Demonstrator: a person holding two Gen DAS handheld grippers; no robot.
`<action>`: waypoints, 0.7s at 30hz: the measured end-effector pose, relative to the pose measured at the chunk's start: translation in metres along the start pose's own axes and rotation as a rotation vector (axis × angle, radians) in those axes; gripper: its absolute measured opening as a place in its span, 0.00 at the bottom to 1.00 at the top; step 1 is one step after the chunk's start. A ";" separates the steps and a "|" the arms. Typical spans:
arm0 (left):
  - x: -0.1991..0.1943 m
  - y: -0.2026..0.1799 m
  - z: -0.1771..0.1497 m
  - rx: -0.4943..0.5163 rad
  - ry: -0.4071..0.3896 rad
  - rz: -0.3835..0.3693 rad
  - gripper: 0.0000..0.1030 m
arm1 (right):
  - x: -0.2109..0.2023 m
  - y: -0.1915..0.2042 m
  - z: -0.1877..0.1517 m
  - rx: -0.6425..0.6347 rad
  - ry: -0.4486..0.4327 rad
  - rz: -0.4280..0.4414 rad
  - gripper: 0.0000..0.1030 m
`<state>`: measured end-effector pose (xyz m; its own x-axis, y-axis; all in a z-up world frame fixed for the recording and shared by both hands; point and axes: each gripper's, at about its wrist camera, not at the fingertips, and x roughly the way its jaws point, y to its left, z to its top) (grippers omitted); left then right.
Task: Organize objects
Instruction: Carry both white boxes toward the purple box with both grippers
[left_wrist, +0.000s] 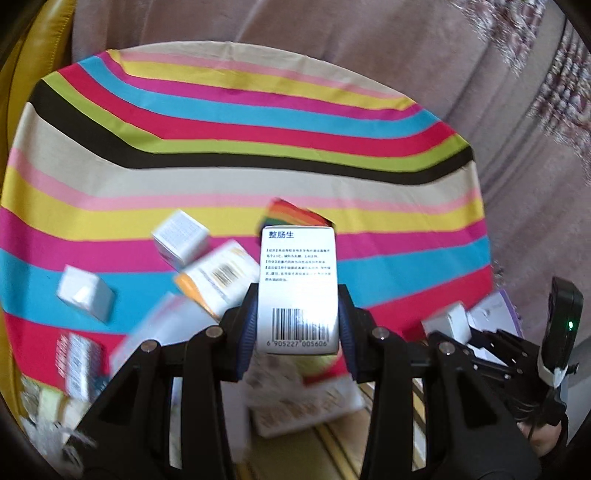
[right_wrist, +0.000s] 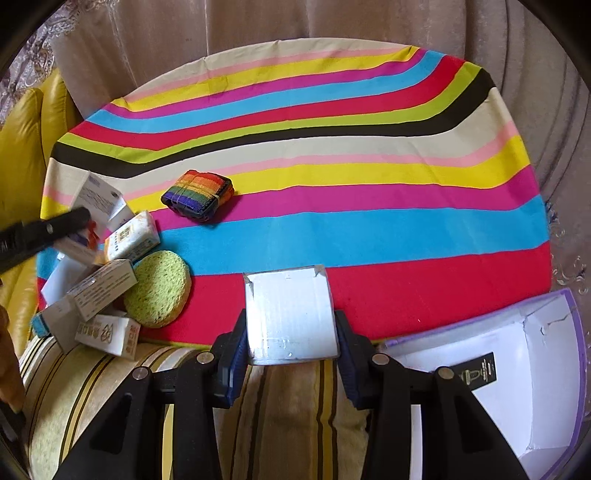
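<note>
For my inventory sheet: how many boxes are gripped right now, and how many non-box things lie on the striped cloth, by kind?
Gripped boxes: 2 (barcode box, plain white box)
Green sponge: 1
Rainbow strap roll: 1
Total: 4

The tablecloth (right_wrist: 332, 155) is showing bright stripes — pink, yellow, blue, red, black; a rainbow strap (right_wrist: 197, 195) and yellow-green sponge (right_wrist: 159, 291) are lying there.
</note>
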<state>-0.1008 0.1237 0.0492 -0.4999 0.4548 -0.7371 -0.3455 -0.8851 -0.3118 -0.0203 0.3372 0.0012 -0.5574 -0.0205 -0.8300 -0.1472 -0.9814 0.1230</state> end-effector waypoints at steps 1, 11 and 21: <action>0.000 -0.006 -0.004 0.005 0.007 -0.013 0.42 | -0.002 -0.001 -0.002 0.005 -0.003 0.000 0.42; -0.006 -0.053 -0.030 0.055 0.040 -0.105 0.42 | -0.031 -0.025 -0.023 0.053 -0.026 -0.020 0.42; -0.003 -0.100 -0.051 0.123 0.093 -0.221 0.42 | -0.052 -0.066 -0.050 0.144 -0.027 -0.066 0.42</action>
<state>-0.0244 0.2058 0.0518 -0.3281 0.6198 -0.7129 -0.5350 -0.7439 -0.4005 0.0590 0.3931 0.0096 -0.5641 0.0497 -0.8242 -0.2985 -0.9429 0.1474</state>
